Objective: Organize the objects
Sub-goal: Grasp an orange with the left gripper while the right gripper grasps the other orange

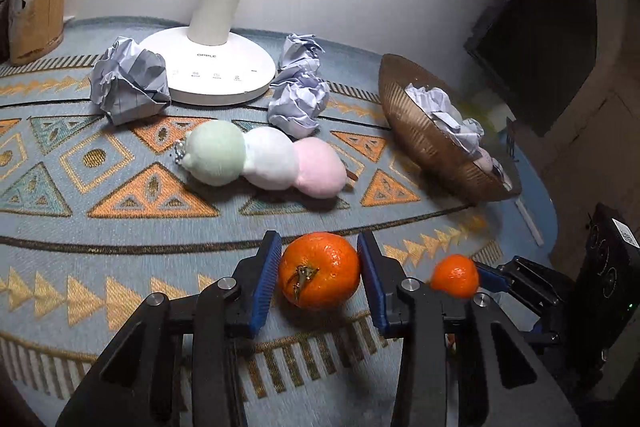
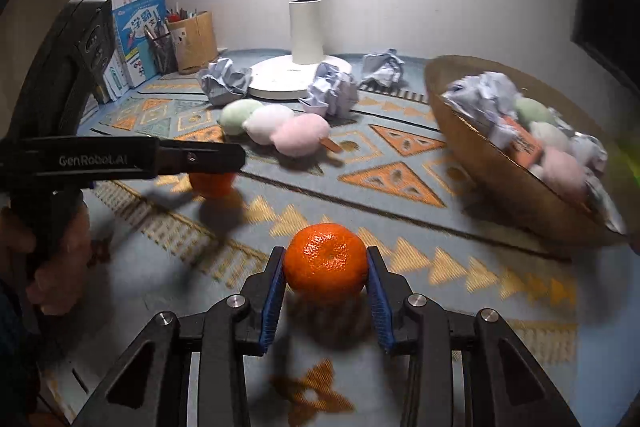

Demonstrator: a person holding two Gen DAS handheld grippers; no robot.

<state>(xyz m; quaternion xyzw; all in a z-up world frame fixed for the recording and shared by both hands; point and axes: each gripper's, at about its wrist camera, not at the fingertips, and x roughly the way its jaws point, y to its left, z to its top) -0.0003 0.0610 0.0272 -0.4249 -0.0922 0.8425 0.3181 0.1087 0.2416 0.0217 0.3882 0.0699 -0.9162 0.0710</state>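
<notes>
Left wrist view: the left tongs [image 1: 319, 273] clench a stemmed orange [image 1: 319, 270] low on the desk [image 1: 120, 227]; round skin may slip free. The right tongs [image 2: 326, 273] clamp another orange [image 2: 326, 261]; the tilted bowl [image 2: 500, 171] looks full and may spill.

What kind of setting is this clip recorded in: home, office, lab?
Most likely a home study desk. A white desk lamp stands on a patterned tablecloth against a plain wall, and at the back left books lean beside a pen holder full of pens.
</notes>
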